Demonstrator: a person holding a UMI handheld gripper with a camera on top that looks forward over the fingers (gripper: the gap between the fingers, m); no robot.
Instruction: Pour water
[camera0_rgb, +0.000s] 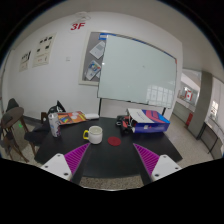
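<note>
Reading one sign only from my end: red "3F" (78, 26) on white wall, at about 11 o'clock, above and left of whiteboard (140, 68)

Papers (34, 55) pinned on wall at 10 o'clock carry print, too small for me to read

Sheets on notice board (94, 58) just left of whiteboard, also unreadable

Blue box (149, 120) on table at 3 o'clock has markings on its side, can't make them out

Whiteboard shows no writing I can read
</note>
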